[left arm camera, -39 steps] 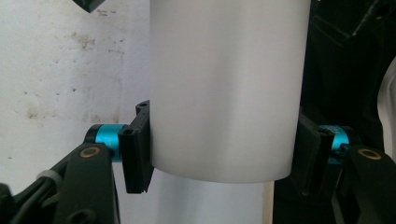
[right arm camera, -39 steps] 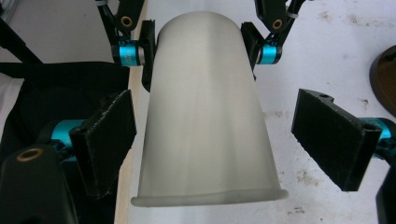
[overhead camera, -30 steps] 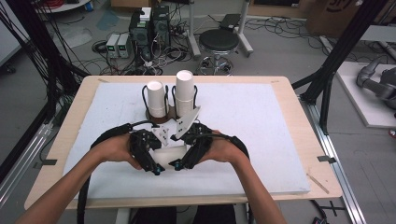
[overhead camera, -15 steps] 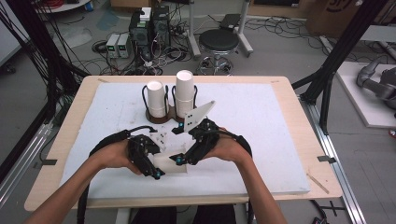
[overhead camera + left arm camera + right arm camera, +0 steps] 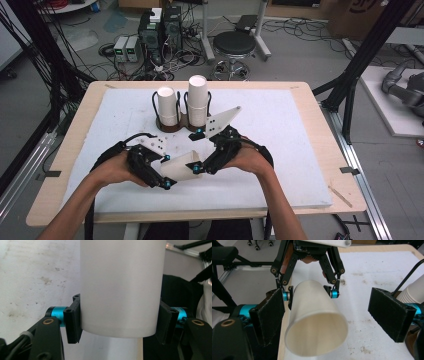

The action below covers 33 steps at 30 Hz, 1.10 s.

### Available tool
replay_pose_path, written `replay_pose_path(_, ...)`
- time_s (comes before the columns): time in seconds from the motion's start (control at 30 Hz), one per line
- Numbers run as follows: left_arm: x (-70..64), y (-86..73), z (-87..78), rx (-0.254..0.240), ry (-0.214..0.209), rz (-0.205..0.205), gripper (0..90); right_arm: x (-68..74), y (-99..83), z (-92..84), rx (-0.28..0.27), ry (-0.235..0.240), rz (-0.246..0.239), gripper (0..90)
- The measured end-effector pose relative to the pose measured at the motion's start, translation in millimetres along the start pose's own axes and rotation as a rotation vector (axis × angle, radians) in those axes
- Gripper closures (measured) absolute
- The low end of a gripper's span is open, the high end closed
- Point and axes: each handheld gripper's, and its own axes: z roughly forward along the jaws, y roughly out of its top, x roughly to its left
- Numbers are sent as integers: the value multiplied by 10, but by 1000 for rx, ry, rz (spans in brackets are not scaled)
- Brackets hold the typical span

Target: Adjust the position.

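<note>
Gripping white paper cup [image 5: 120,287] near base: left gripper [image 5: 165,170], jaws clamped on both sides of cup wall. Cup lying level, open mouth toward right gripper [image 5: 334,315]. Right jaws spread wide, flanking cup rim, pads clear of it.

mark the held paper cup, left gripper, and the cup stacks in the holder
held paper cup [image 5: 315,322], right gripper view, its side wall.
left gripper [image 5: 167,171], high view, between its fingertips.
cup stacks [image 5: 197,100], high view, side of the taller stack.
</note>
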Motion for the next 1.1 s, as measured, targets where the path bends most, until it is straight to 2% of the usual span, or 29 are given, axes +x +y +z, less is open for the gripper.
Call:
replay_pose_path(0.1,1,-64,-40,-61,-4,-9,359,4,-29,-34,-16,-3,11,145)
replay_pose_path(0.27,-8,-140,-84,-116,5,-19,358,7,-96,-52,-26,-5,17,145)
replay_pose_path(0.33,-5,-163,-106,-152,2,-17,358,7,-123,-47,-26,-5,20,145)
replay_pose_path(0.47,4,-208,-171,-207,6,-40,358,11,-172,-53,-35,-2,42,145)
replay_pose_path(0.7,-2,-245,-256,-298,1,-44,359,1,-254,-29,-34,-7,63,145)
replay_pose_path(0.87,-7,-248,-279,-352,-6,-41,358,2,-268,1,-40,-6,67,145)
replay_pose_path(1.1,-7,-243,-278,-379,-12,-31,358,7,-299,64,-42,4,77,145)
